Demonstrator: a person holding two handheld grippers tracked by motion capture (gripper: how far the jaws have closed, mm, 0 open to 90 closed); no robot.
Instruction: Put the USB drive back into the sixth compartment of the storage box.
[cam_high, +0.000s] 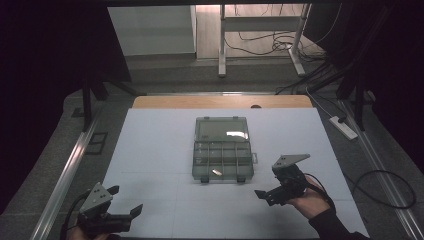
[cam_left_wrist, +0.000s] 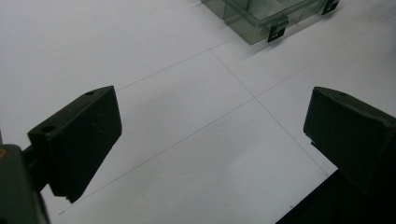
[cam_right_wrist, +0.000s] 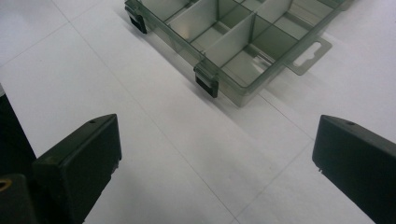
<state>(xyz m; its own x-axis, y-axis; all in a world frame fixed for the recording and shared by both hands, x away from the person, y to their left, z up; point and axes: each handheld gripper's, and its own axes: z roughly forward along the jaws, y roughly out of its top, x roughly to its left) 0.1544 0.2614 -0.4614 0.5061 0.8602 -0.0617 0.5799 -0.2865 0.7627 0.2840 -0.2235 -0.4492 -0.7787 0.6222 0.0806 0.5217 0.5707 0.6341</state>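
A clear plastic compartment box (cam_high: 222, 161) lies open in the middle of the white-covered tabletop (cam_high: 150, 145), its lid (cam_high: 222, 129) folded flat away from the person and its divided tray nearer them. A small pale object (cam_high: 217, 172) rests in one of the front compartments, near the tray's near wall; what it is cannot be told. Two dark latches sit on the tray's front edge, and a hang tab juts from its right side. The left gripper (cam_high: 123, 201) is held low at the near left of the tabletop, well apart from the box, its fingers (cam_left_wrist: 77, 140) spread wide with only bare white surface between them. The right gripper (cam_high: 267, 194) hovers at the near right, just beside the box's front right corner but not touching it, its fingers (cam_right_wrist: 79, 165) likewise spread with nothing between them. In the right gripper view the box's front corner and one latch (cam_right_wrist: 207, 83) lie ahead of the fingers.
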